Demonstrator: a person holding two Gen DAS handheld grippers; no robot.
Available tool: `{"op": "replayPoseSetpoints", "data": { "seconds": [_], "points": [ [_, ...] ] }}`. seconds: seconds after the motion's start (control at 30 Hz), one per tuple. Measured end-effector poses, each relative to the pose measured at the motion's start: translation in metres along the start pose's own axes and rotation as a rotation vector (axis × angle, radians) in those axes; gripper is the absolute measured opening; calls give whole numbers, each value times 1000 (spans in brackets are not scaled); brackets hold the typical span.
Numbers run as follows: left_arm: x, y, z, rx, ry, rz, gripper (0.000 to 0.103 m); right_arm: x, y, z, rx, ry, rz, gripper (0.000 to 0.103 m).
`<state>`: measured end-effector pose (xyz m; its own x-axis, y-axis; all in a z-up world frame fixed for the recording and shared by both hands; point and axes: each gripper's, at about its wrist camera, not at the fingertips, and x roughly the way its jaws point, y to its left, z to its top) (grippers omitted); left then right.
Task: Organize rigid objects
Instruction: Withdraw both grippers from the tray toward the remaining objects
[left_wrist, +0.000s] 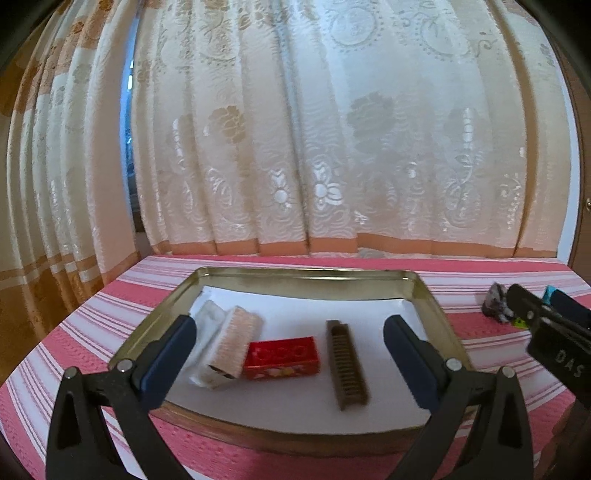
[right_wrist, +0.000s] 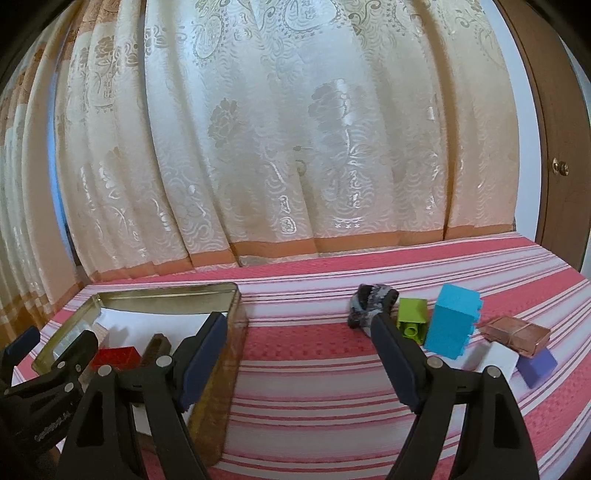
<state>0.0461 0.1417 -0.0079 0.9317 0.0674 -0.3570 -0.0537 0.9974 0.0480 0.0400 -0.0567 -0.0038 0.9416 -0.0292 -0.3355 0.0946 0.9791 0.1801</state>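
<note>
A gold metal tray (left_wrist: 421, 295) lined with white paper holds a white brush (left_wrist: 232, 343), a red box (left_wrist: 282, 357) and a brown comb (left_wrist: 347, 369). My left gripper (left_wrist: 290, 360) is open and empty, hovering over the tray's near side. My right gripper (right_wrist: 299, 350) is open and empty above the striped cloth, right of the tray (right_wrist: 229, 332). Beyond it lie a grey patterned piece (right_wrist: 369, 306), a green block (right_wrist: 413, 317), a blue block (right_wrist: 454, 325), a clear pink box (right_wrist: 517, 334), a white block (right_wrist: 496, 360) and a purple block (right_wrist: 537, 365).
A pink and white striped cloth (right_wrist: 314, 387) covers the table. A cream curtain (right_wrist: 295, 147) hangs close behind. A brown wooden door (right_wrist: 554, 129) stands at the right. The right gripper shows at the right of the left wrist view (left_wrist: 546, 325).
</note>
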Motion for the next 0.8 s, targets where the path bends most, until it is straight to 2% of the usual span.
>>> {"op": "replayPoseSetpoints", "data": {
  "seconds": [0.27,0.8],
  "points": [
    [-8,-34,-1,62,-1,-32,103,-3,-24,0,3,7,-23,82],
    [-18,-78,-4,80,2,-85,103,-12,-83,2,38,23,-83,82]
  ]
}}
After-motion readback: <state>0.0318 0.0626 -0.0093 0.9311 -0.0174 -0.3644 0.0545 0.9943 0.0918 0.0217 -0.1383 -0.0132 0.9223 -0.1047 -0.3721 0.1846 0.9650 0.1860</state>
